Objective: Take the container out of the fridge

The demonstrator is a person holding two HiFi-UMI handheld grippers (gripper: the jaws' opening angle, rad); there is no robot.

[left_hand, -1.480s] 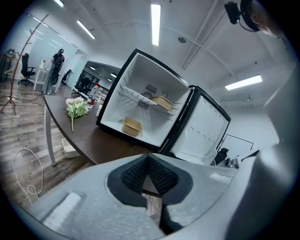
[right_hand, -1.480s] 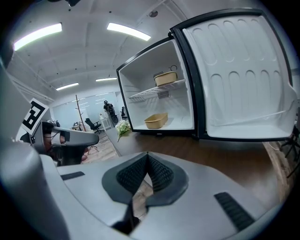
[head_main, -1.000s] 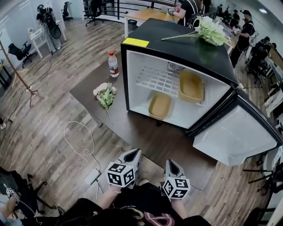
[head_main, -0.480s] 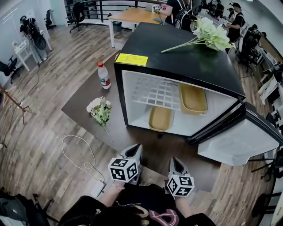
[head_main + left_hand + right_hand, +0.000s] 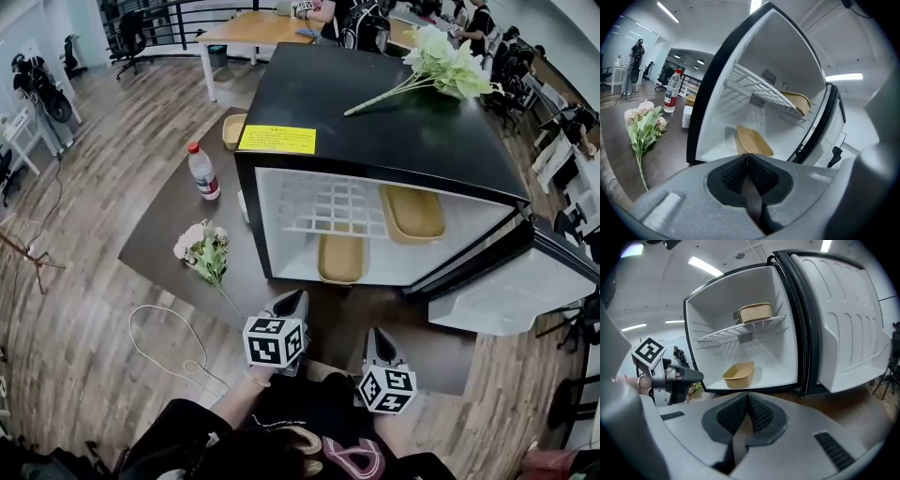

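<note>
A black mini fridge (image 5: pixel 375 112) stands open on a dark low table (image 5: pixel 178 225), its door (image 5: pixel 511 291) swung out to the right. Inside, one tan container (image 5: pixel 340 259) lies on the fridge floor. A second tan container (image 5: pixel 411 212) rests on the right of the wire shelf (image 5: pixel 337 208). My left gripper (image 5: pixel 298 298) is shut and empty, just short of the fridge's front edge and below the lower container (image 5: pixel 753 141). My right gripper (image 5: pixel 376 334) is also shut and empty, a little further back and to the right. It faces the lower container (image 5: pixel 738 374) and the shelf container (image 5: pixel 755 312).
A water bottle (image 5: pixel 202 172) and a bunch of flowers (image 5: pixel 204 253) lie on the table left of the fridge. More flowers (image 5: pixel 441 64) rest on the fridge top. A white cable (image 5: pixel 164 342) loops on the wooden floor at my left. People sit at desks behind.
Both grippers have come closer to the fridge's open front, the left one more than the right. Their jaws stay shut. The containers have not moved.
</note>
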